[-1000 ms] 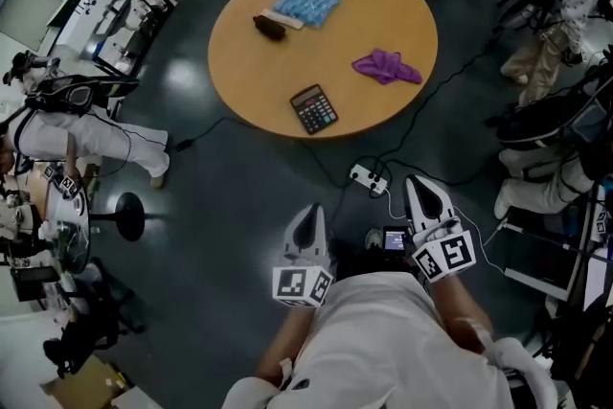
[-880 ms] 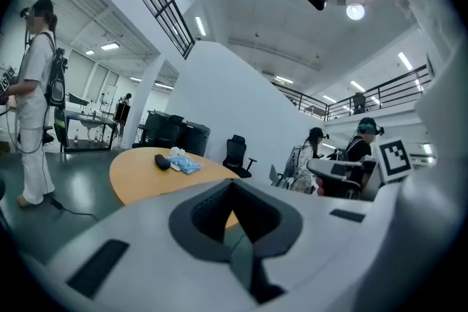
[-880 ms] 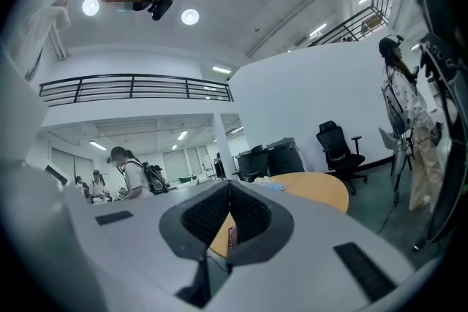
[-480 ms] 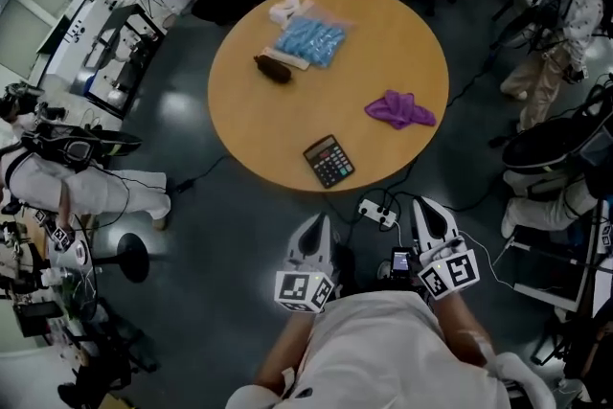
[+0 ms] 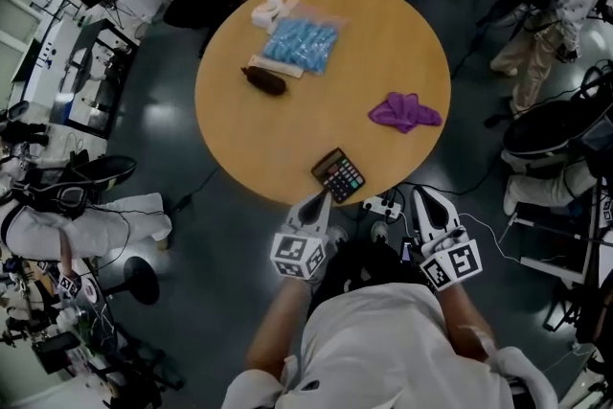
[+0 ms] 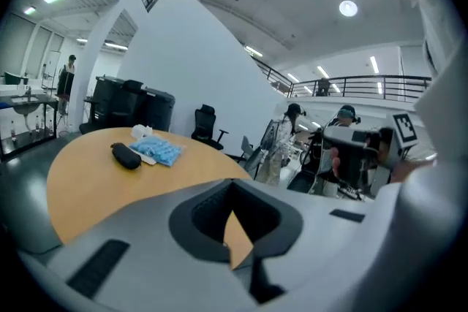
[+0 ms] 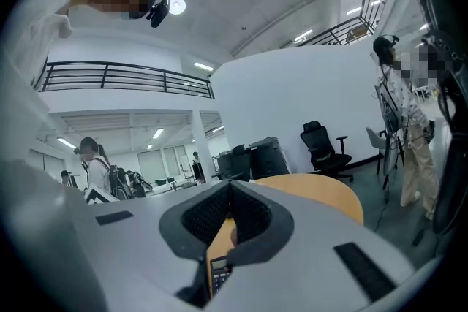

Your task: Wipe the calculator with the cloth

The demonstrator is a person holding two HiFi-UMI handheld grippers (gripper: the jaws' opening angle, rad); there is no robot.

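**Q:** What are the pose and jaw state of the grippers?

**A:** Both forearms reach forward from the torso, side by side. The left gripper [image 5: 317, 202] has its jaws closed and empty, with its tip at the near edge of the table [image 5: 249, 134]. The right gripper [image 5: 425, 198] is likewise closed and empty, off the rim and above the power strip [image 5: 383, 204] on the floor.

**Q:** Where are the task items, and what clearance is there?

**A:** The calculator [image 5: 338, 174] lies askew at the near rim, just beside the left gripper tip. The purple cloth [image 5: 404, 112] lies crumpled farther right, well apart, with bare wood between them. The dark case [image 5: 265, 79] and the blue bag [image 5: 300, 41] sit on the far left.
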